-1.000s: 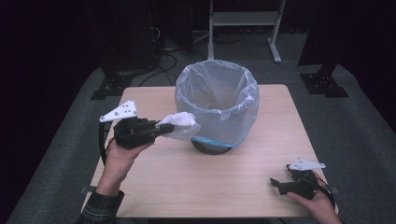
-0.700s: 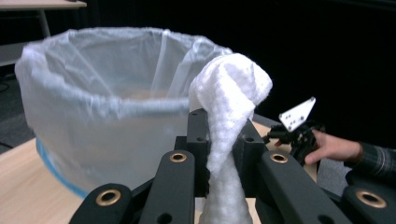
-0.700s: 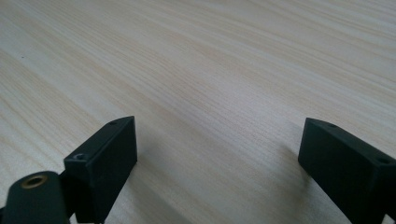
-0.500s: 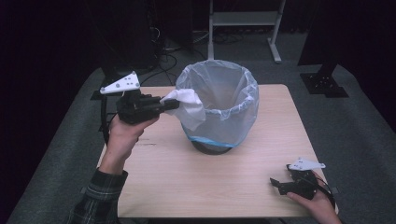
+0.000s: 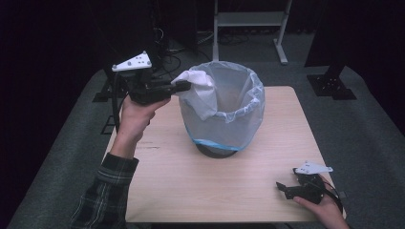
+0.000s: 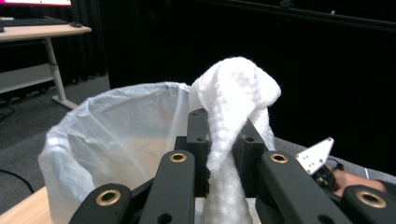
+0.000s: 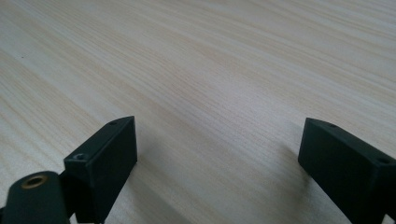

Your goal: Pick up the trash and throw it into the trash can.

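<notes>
Left gripper (image 5: 184, 87) clamped on white cloth (image 5: 200, 93), held at the rim of the lined bin (image 5: 224, 114). Right gripper (image 5: 282, 187) rests on table (image 5: 191, 186), jaws apart, nothing between.

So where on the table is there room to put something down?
Bare wood lies in front of the bin, between the sleeve and the right gripper, and along the table's right side. It is crowded where the left gripper holds the white tissue.

No legible text or labels
</notes>
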